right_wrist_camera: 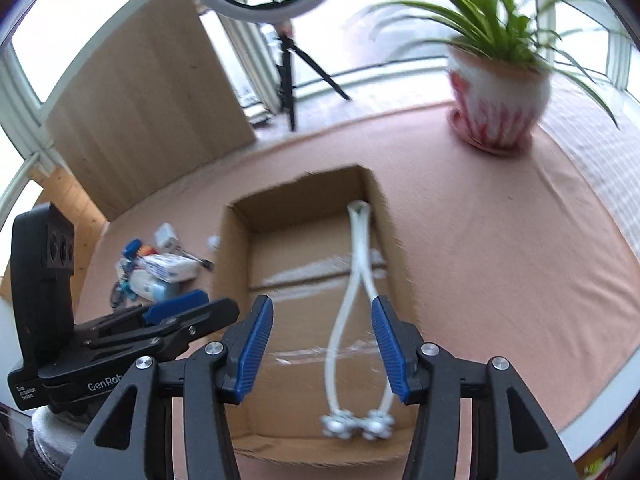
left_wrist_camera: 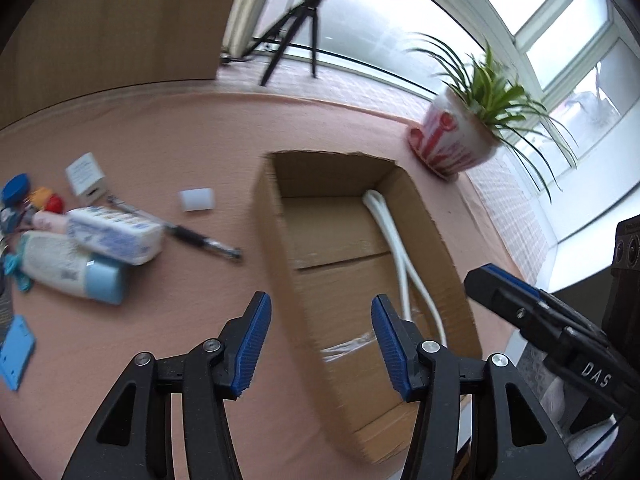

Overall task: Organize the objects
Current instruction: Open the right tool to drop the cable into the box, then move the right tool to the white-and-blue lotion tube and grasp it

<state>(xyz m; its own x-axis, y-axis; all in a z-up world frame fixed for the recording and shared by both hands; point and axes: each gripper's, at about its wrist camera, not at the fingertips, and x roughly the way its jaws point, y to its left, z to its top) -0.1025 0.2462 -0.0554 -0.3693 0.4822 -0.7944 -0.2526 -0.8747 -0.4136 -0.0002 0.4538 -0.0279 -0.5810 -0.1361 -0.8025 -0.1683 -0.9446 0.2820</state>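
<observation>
left gripper (left_wrist_camera: 321, 338) and right gripper (right_wrist_camera: 322, 344) both parted, empty, over the open brown cardboard box (left_wrist_camera: 276, 240). white two-pronged roller massager (right_wrist_camera: 356, 320) inside it. placement looks done; next pick from the clutter left of the box, e.g. black pen (left_wrist_camera: 200, 238).

An open cardboard box (right_wrist_camera: 236, 264) sits on the pink cloth. Inside, along its right wall, lies a white two-armed massage roller (right_wrist_camera: 356, 292), flat, arms crossing midway, its two studded silver wheels (right_wrist_camera: 356, 428) at the near end.

Box (right_wrist_camera: 304, 280) mostly free; massager (right_wrist_camera: 356, 320) seemingly along right wall.
</observation>
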